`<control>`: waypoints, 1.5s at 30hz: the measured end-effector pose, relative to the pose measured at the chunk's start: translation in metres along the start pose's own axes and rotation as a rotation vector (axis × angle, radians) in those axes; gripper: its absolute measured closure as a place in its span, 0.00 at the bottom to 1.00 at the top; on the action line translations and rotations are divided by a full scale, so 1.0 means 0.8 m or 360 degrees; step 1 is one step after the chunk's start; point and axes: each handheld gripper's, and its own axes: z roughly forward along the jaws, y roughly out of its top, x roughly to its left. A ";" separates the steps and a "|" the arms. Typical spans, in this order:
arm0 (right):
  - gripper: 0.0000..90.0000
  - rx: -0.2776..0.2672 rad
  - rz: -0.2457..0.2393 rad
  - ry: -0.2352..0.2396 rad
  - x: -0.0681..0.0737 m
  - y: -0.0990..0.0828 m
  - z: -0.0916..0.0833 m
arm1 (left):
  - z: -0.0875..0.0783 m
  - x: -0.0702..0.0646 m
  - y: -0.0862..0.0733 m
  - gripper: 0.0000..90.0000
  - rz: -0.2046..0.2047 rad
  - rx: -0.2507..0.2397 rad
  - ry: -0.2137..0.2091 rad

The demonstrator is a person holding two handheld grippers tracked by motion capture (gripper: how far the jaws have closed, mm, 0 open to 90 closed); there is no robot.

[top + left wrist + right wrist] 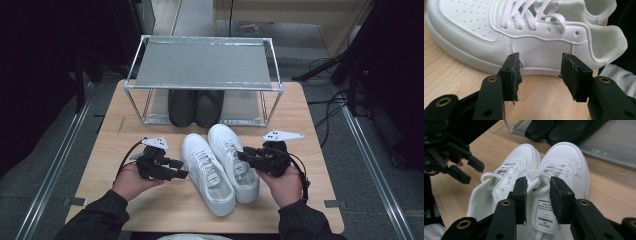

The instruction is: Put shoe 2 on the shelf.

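Two white lace-up sneakers lie side by side on the wooden table (115, 150), toes toward the rack: the left shoe (207, 172) and the right shoe (234, 160). My left gripper (181, 169) is just left of the left shoe, level, jaws apart. In the left gripper view the left gripper (540, 72) frames that shoe's side (541, 47) without touching it. My right gripper (242, 155) is at the right shoe's outer side. In the right gripper view the right gripper (538, 195) stands open above the labelled tongue (544, 216), with nothing pinched.
A metal two-level shoe rack (202, 62) stands at the table's far side. A pair of black shoes (195, 106) sits on its lower shelf, just beyond the white toes. The top shelf is bare. A person's hands and dark sleeves come in from the near edge.
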 end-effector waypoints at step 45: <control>0.70 0.0209 -0.0173 -0.0236 0.066 -0.033 0.073 | -0.022 0.020 -0.002 0.51 -0.0100 -0.0126 0.0064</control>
